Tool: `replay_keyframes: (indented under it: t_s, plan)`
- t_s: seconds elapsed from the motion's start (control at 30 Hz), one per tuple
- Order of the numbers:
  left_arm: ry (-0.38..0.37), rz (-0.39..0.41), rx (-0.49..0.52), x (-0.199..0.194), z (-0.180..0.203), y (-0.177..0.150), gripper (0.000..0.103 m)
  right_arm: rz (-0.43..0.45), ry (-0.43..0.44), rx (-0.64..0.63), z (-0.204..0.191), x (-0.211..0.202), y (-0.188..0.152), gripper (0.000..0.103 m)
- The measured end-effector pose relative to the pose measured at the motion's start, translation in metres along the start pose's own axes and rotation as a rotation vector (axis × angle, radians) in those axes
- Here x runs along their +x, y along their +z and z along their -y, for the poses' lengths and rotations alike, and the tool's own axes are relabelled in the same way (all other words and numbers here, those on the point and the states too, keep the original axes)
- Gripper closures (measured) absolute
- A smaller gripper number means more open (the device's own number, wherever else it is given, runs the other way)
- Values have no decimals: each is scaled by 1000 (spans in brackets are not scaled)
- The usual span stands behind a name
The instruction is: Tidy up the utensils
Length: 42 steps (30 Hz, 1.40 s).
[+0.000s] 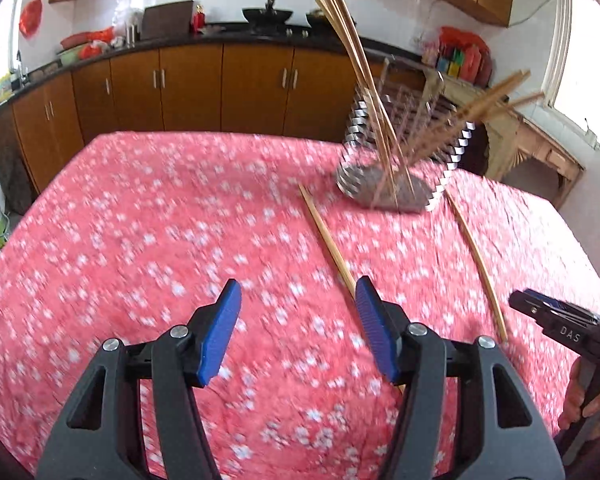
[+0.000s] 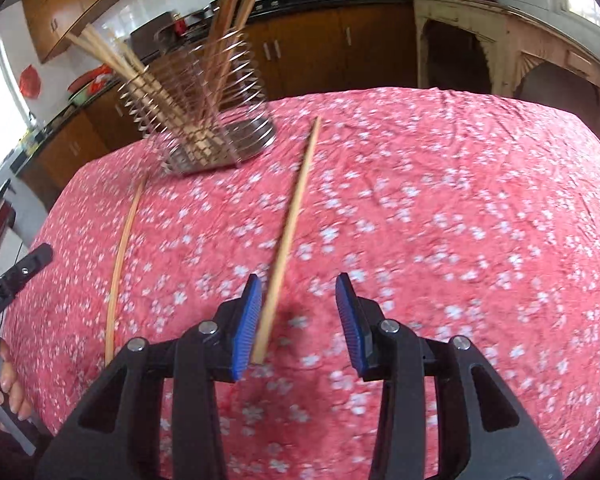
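Both grippers hang with jaws apart and empty over the table's pink flowered cloth (image 1: 140,240): the left gripper (image 1: 298,332) beside one loose pale bamboo chopstick (image 1: 326,240), the right gripper (image 2: 298,320) straddling the near end of the other (image 2: 294,216), which touches its left pad. The wire-coil metal chopstick holder (image 2: 204,120) already bristles with sticks, so I judge the right needs only to close, lift and drop its stick in. Motion blur smears the holder, hiding the count inside.
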<state>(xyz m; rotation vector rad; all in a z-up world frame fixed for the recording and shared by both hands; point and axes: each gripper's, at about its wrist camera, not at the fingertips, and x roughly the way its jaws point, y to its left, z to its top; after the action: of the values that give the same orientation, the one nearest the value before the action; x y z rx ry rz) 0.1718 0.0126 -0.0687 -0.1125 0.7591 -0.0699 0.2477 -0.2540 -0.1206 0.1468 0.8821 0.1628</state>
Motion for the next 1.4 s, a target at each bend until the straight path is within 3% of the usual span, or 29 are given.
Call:
replay_keyframes:
  t_s: [0.2,0.33,0.4,0.5,0.63,0.73,0.87,1.1,1.3,1.37,1.4]
  plan:
    - [-40,-48,22,10,20,-16,43,-15,-60,-64,-17,11,-7,64]
    - [-44,-80,27,21,34,-19,42,-12,-95,-27,-6,16,-11,95]
    - [-34,-95,31,27,39,-21,42,-12,-88,32,9,17,-6,95]
    - [9,-114,56,37,49,-22,44,13,-159,98,35,18,1,96]
    - [74,-122,92,49,52,-23,86,22,-185,156,63,18,9,96]
    - [86,-134,86,59,39,-13,94,25,-181,159,72,17,14,96]
    - [131,-134,84,76,13,7,96,29,-178,138,78,25,24,96]
    - [116,-150,83,99,-25,38,96,36,-212,123,83,37,37,96]
    - [22,-138,29,72,-47,25,94,26,-167,128,83,28,29,93]
    - [16,-132,45,58,-49,12,87,31,-158,128,83,19,21,86]
    - [16,-130,55,52,-49,7,73,32,-153,128,83,16,17,85]
